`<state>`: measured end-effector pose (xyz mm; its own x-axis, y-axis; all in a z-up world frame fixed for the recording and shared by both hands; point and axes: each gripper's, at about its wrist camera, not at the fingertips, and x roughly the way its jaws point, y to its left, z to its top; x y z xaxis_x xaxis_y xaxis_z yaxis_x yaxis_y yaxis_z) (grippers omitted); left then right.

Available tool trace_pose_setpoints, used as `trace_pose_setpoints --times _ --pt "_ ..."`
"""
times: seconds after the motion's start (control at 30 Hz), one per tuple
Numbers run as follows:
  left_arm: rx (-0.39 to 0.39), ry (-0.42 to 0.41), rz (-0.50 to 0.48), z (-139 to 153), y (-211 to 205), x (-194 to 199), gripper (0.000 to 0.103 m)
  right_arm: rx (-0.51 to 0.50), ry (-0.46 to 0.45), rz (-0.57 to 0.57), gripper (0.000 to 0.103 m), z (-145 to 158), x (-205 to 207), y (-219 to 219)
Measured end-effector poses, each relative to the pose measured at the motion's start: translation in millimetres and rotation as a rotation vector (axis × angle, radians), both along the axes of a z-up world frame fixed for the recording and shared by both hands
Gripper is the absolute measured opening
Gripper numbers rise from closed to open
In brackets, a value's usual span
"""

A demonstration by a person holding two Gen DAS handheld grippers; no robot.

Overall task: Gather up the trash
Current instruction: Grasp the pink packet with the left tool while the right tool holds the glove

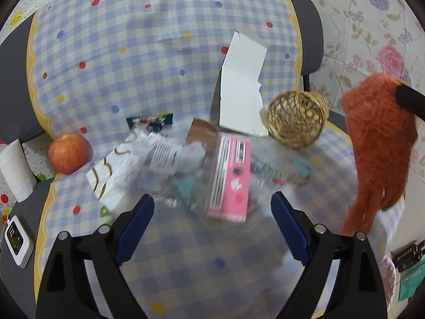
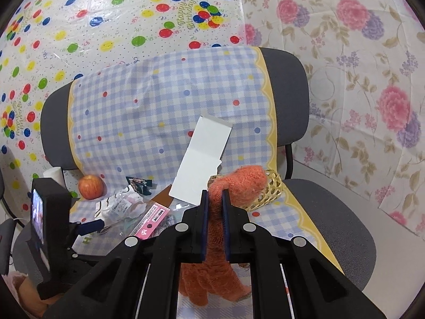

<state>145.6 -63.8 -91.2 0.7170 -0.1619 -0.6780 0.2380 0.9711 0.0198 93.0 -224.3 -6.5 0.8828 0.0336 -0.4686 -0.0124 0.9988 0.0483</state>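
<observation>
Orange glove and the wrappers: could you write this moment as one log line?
right hand-held gripper: shut on orange glove, lifted | left hand-held gripper: open over pink packet | wicker basket: empty

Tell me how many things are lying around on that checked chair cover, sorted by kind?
Fruit: 1, the apple
Baskets: 1, the wicker basket
White card sheets: 1, the folded white card
Pink packets: 1, the pink packet
Gloves: 1, the orange glove, held up by the right tool
Clear wrappers: overlapping and blurred, uncountable
Total: 5 plus wrappers
</observation>
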Motion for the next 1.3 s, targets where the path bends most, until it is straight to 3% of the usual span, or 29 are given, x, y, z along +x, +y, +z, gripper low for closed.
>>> trace_pose_setpoints --times 0.13,0.23,0.43,0.53,0.6,0.67,0.77,1.03,1.3 --pt "0.084 -0.006 0.030 -6.1 -25.2 18.7 0.088 0.016 0.011 -0.004 0.010 -4.2 1.6 -5.8" --pt "0.157 0.041 0.066 -16.6 -37.9 32.4 0.088 0.028 0.019 -0.008 0.010 -7.4 1.9 -10.2" --pt "0.159 0.088 0.117 -22.1 -30.7 44.0 0.084 0.040 0.026 -0.004 0.010 -11.9 2.2 -11.5" --pt "0.131 0.087 0.129 -20.8 -20.8 42.8 0.063 0.039 0.022 -0.003 0.010 -11.5 -0.6 -9.5" --pt "0.099 0.075 0.124 -17.1 -11.2 36.5 0.035 0.036 0.017 -0.001 0.010 -10.0 -4.0 -7.6" --pt "0.058 0.047 0.114 -11.5 0.8 27.6 0.016 0.033 0.012 0.000 0.010 -8.3 -6.4 -6.0" --pt "0.003 -0.044 0.096 4.1 23.9 8.0 0.001 0.033 0.006 0.003 0.010 -6.7 -10.1 -2.1" --pt "-0.194 -0.241 0.019 66.1 69.8 -41.3 0.000 0.025 -0.021 0.021 0.010 2.4 -21.1 16.3" --pt "-0.264 -0.295 -0.099 95.6 53.0 -66.7 0.000 0.016 -0.070 0.014 0.010 24.9 -33.9 18.4"
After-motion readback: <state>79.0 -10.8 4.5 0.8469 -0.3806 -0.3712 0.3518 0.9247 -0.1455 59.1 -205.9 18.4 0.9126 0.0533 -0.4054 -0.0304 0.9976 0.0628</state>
